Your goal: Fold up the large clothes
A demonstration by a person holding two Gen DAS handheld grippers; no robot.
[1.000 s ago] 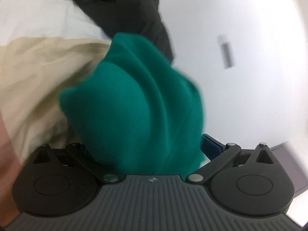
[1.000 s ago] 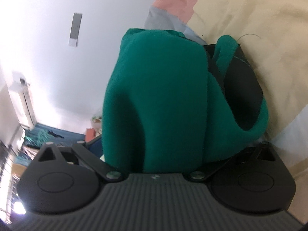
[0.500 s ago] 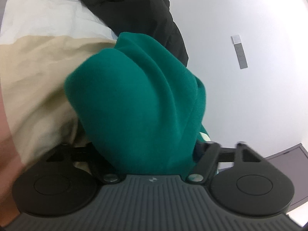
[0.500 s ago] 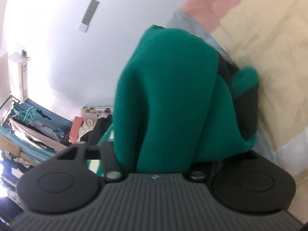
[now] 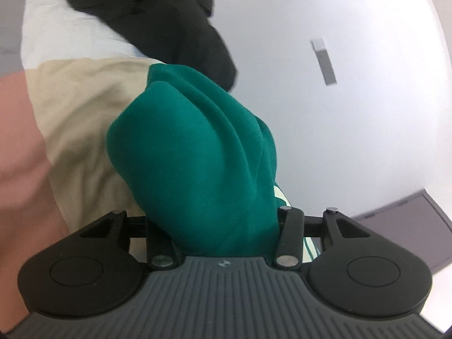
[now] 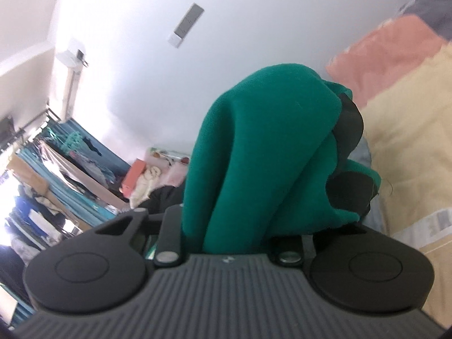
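- Up close in the left wrist view, the left gripper [image 5: 210, 186] has a thick bunch of green garment [image 5: 195, 152] between its fingers, which the cloth hides entirely. The linkage bars at the bottom stand drawn partway in, and its jaws have just been closing on the fabric, so it grips the cloth.
- From the gripper body at six o'clock the green garment rises in heavy folds toward twelve, filling the middle of the frame.
- Behind it, from nine to eleven o'clock, lies a bedspread [image 5: 82, 107] in cream, pink and white blocks.
- At twelve o'clock a black garment [image 5: 169, 19] is heaped on the bedspread, its lower edge just beside the top of the green bundle.
- From one to three o'clock is a white wall [image 5: 353, 127] with a small grey plate [image 5: 324, 62] on it; a dark panel shows at four o'clock.
- Over in the right wrist view, the right gripper [image 6: 240, 197] likewise clamps a wad of the green garment [image 6: 262, 147]. Its fingers are buried in cloth, the bars sit close together, and its jaws have just been closing around the fabric.
- A black lining or patch [image 6: 350, 118] shows in the folds at two to three o'clock of the bundle.
- At one to four o'clock the bedspread [image 6: 409, 130] reappears, pink above cream.
- At eight to ten o'clock is a cluttered clothes rack [image 6: 65, 175] with blue hangings; a white wall [image 6: 135, 56] fills ten to twelve o'clock.
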